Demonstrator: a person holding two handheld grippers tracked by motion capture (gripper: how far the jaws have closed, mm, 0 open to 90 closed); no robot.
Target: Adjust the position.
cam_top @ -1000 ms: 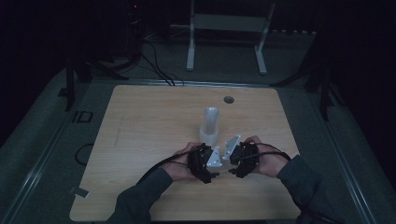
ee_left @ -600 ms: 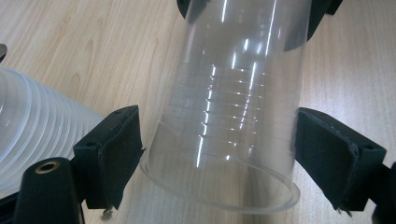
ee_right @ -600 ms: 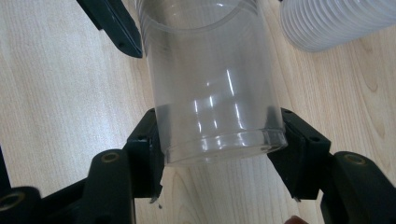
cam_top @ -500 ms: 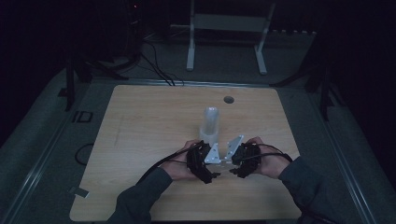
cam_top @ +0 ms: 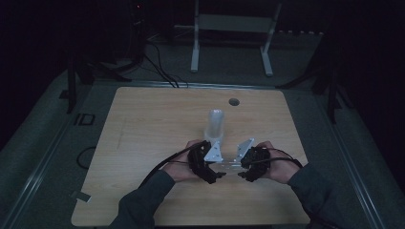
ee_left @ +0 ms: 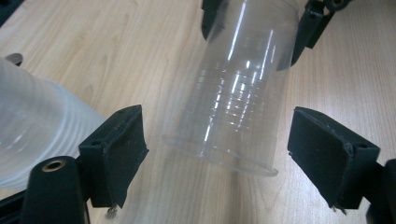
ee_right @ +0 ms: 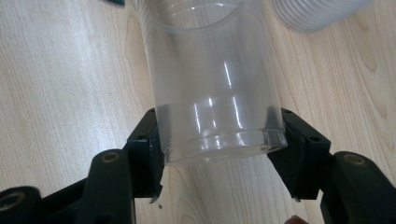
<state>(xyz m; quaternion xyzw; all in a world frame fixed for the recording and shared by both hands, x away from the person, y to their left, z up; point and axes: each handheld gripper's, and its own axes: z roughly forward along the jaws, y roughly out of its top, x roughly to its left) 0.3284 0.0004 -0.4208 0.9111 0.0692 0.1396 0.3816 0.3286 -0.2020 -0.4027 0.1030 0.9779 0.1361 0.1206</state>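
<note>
Right gripper view shows a clear plastic cup (ee_right: 217,84) lying on its side between the jaws of the right gripper (ee_right: 219,149), which are clamped on the cup's base end, one pad on each side of the bottom ring; gripping the narrow, stiffer end probably keeps the thin wall from buckling and leaves the mouth pointing away. From the left gripper view the same cup (ee_left: 238,93) reaches in from the top with its wide rim toward the camera, the rim hanging in the gap between the spread jaws of the left gripper (ee_left: 217,154); neither pad touches it, so the left tool stands apart and reads as lined up to close on the mouth end, perhaps to take the cup over or steady it. Whether the cup rests on the desk or is held just above it cannot be told. Just beside it stands a frosted stack of plastic cups (cam_top: 216,123), ribbed by its nested rims, near the middle of the desk (cam_top: 143,124) and toward the far edge from the hands. In the high view the two grippers face each other near the desk's near edge, left gripper (cam_top: 204,162) and right gripper (cam_top: 250,164) close together, cables trailing back along the person's sleeves.
</note>
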